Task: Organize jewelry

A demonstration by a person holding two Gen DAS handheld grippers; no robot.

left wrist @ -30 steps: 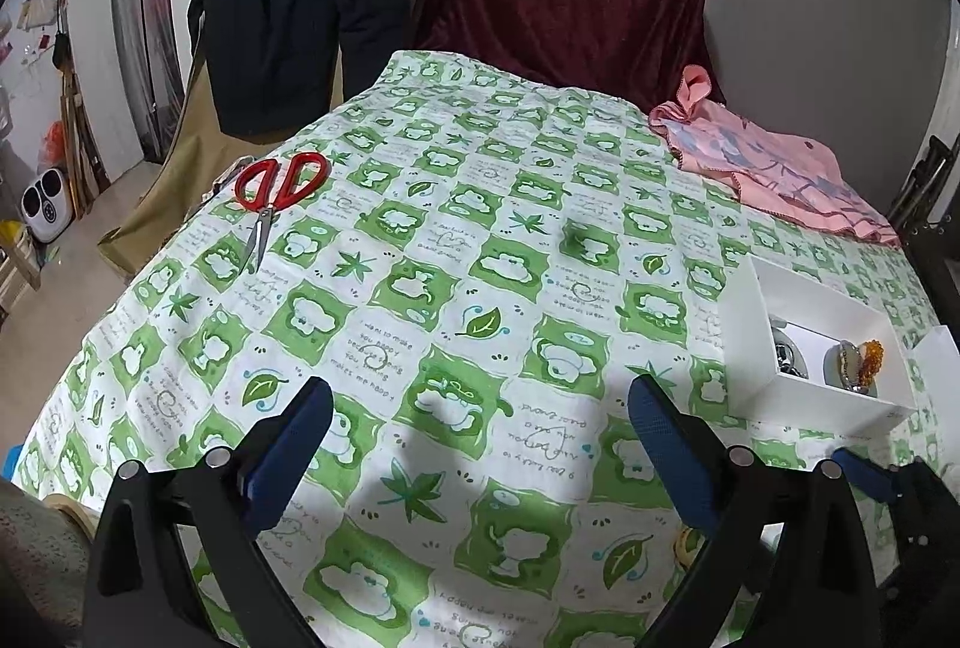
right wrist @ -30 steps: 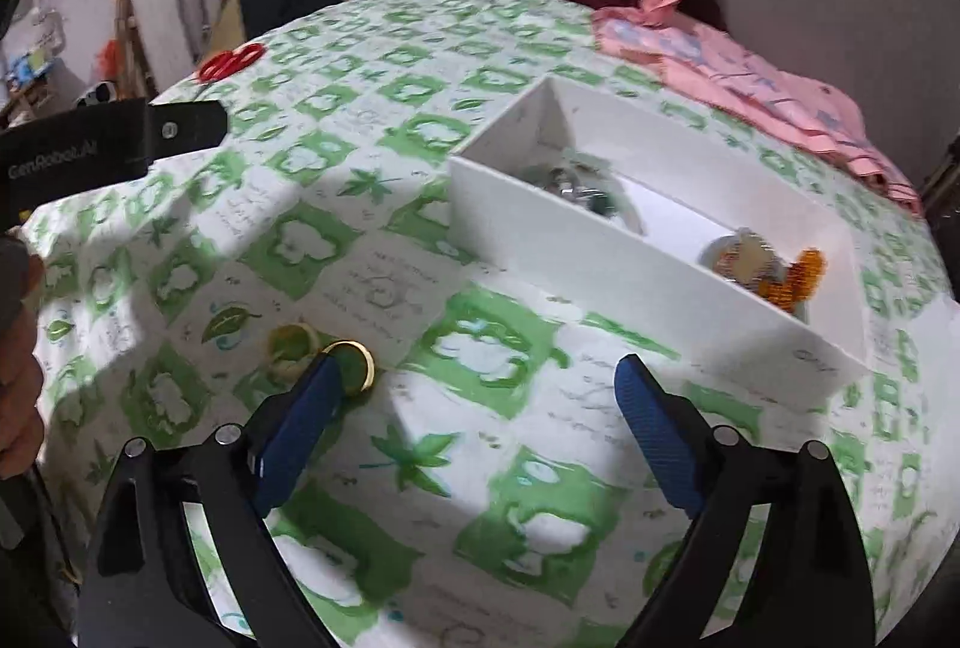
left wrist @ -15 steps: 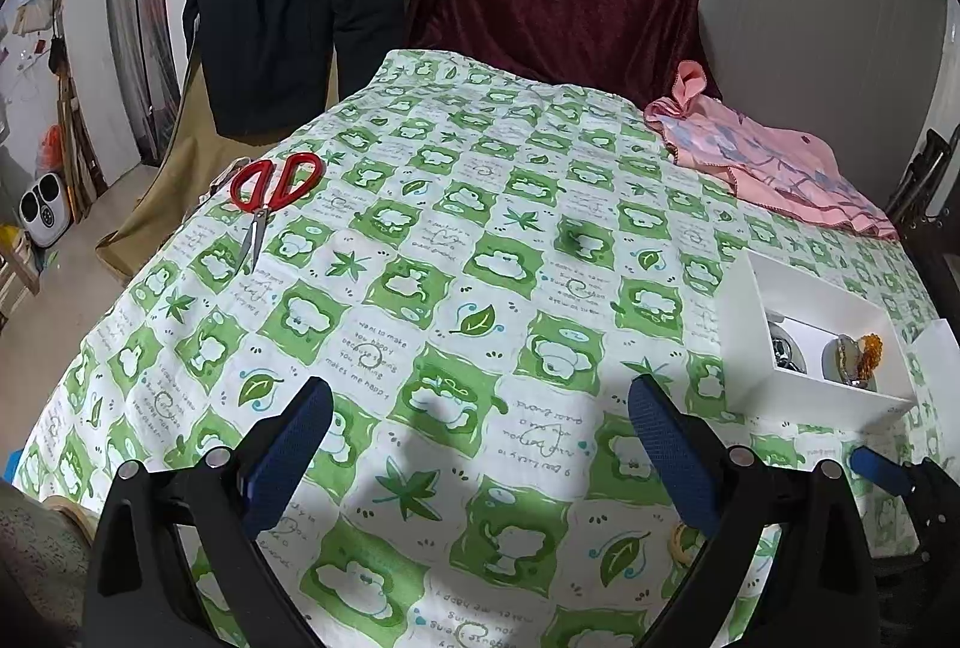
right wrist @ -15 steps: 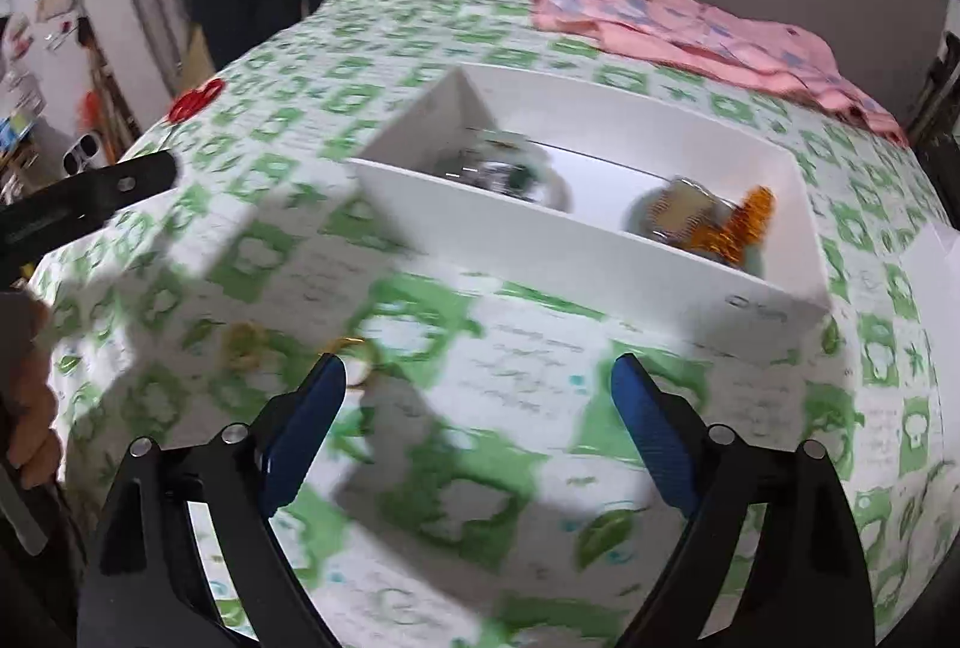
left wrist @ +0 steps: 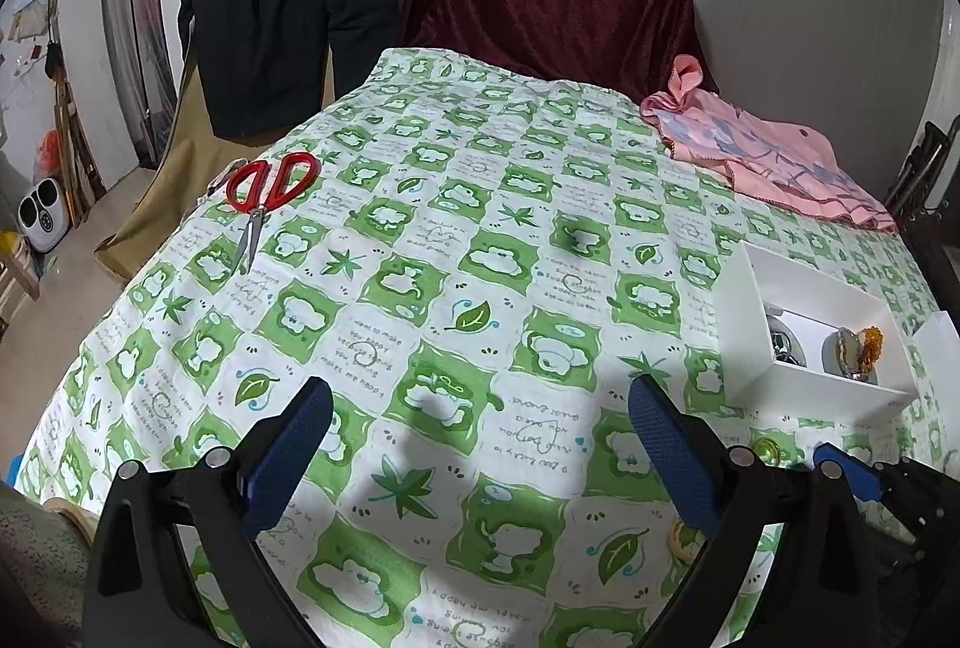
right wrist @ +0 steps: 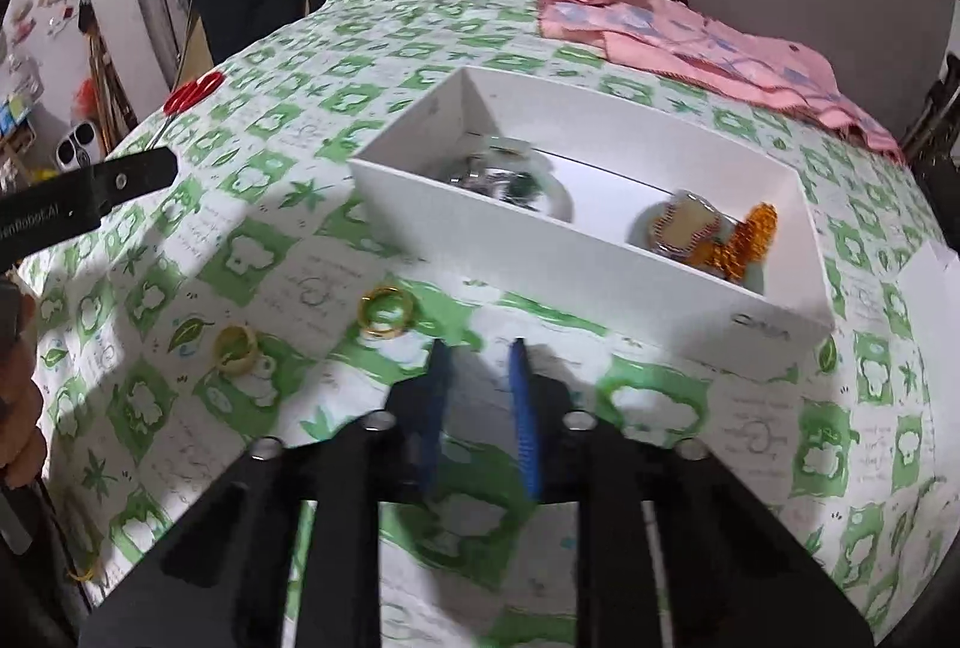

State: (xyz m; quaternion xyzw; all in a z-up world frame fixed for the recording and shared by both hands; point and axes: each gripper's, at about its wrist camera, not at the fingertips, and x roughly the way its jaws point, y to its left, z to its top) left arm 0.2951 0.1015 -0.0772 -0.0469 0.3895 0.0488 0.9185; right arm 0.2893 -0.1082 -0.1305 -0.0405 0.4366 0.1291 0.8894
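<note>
The right tool (right wrist: 480, 348) has just been closing, clenched on nothing, with a gold ring (right wrist: 384, 312) at its ten o'clock. The left tool (left wrist: 480, 432) is released above the green-checked worktop (left wrist: 420, 240). The white box (right wrist: 600, 252) lies at twelve o'clock.

Green-checked tablecloth (left wrist: 420, 324): scissors (left wrist: 264, 192) at 10 o'clock, pink cloth (left wrist: 768, 156) at 2, white box (right wrist: 600, 252) and 2 rings (right wrist: 384, 312) at 4.
</note>
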